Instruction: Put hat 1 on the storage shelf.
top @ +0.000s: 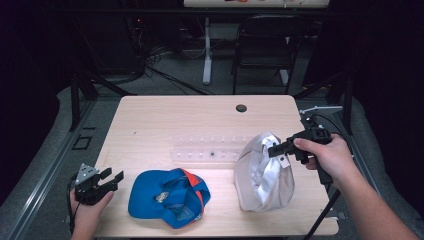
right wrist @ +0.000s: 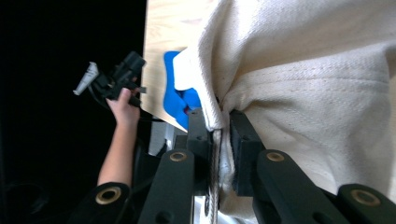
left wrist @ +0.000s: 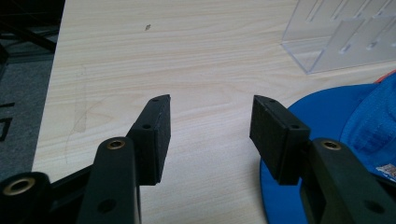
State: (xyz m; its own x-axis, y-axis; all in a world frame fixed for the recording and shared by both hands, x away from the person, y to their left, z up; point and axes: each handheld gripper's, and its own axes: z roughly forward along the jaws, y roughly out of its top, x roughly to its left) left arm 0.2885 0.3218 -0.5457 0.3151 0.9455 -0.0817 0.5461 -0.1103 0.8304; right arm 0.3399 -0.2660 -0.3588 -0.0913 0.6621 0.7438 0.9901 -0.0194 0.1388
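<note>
My right gripper [top: 278, 148] has its jaws pinched on the rim of the cream cap [top: 262, 175] (at four o'clock on the desk [top: 165, 120]), barely lifted, while my left gripper [top: 111, 179] waits wide open and empty beside the untouched blue cap [top: 167, 197].

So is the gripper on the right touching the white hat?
Touching. In the right gripper view, the right gripper is shut on a fold of the white hat, cloth pinched between its pads.

Cream cap [top: 262, 182], blue cap [top: 167, 197] with orange trim, pale wood table [top: 165, 120]
</note>
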